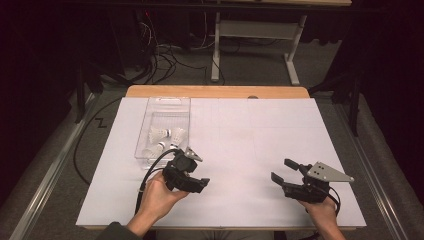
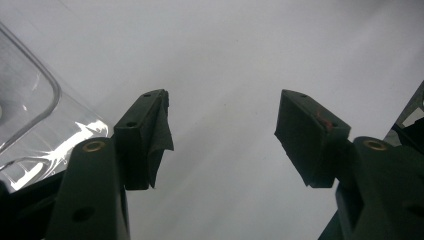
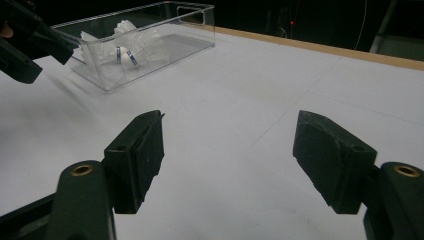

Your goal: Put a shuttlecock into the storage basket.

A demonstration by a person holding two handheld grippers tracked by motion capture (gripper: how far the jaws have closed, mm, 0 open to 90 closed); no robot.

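Shuttlecocks sitting in the clear box, both grippers empty

Shuttlecocks (image 1: 165, 140) are lying in a small heap at the near end of a clear plastic box (image 1: 167, 102) on the left half of the white surface (image 1: 260, 140). In the high view their outlines are blurring into the box's glare, so an exact count is hard to make; the left gripper's body is covering the box's nearest corner. In the right gripper view the shuttlecocks (image 3: 125, 47) are showing white feather skirts, white rounded heads and thin blue bands, seen through the box's wall (image 3: 150, 60).

Just beside the box's near end, the left gripper (image 1: 199, 183) is hovering over bare surface, its fingers (image 2: 145, 135) standing well apart with nothing between them. In the left gripper view only a rounded corner of the box (image 2: 30, 100) is entering at the left edge, its contents cut off.

Farther right, well apart from the box, the right gripper (image 1: 283, 171) is being held above the surface, its fingers (image 3: 140, 155) likewise spread wide and empty. The person's forearms are cut off by the bottom edge of the high view.
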